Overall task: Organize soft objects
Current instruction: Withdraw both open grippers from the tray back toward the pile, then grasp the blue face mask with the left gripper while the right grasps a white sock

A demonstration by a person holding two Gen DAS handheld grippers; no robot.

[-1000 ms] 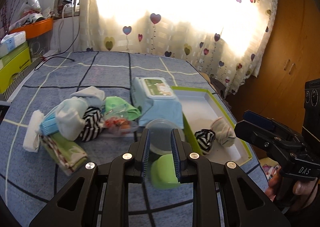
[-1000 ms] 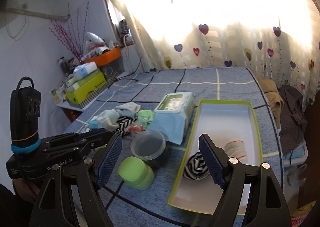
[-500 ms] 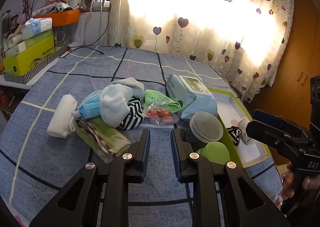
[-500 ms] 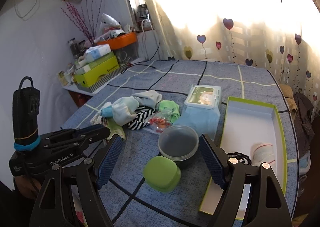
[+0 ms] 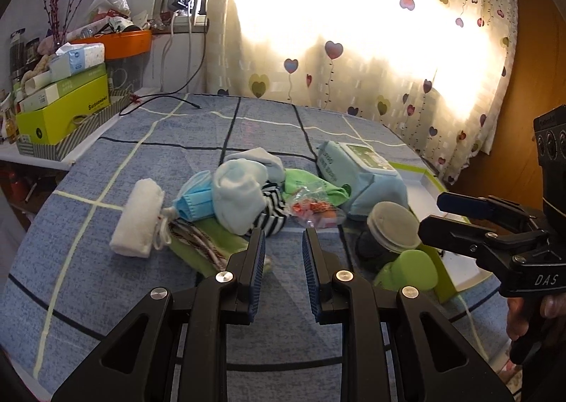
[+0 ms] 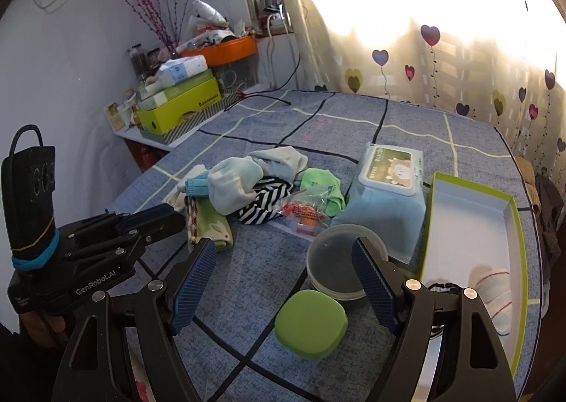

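Left wrist view: left gripper [image 5: 283,242] has just been parting its jaws, nothing between them, above the blue checked cloth [image 5: 106,296], just short of the pile of soft socks and cloths [image 5: 244,200]. Right wrist view: right gripper [image 6: 283,260] spread wide, empty; green-rimmed white box [image 6: 470,225] right of the pile.
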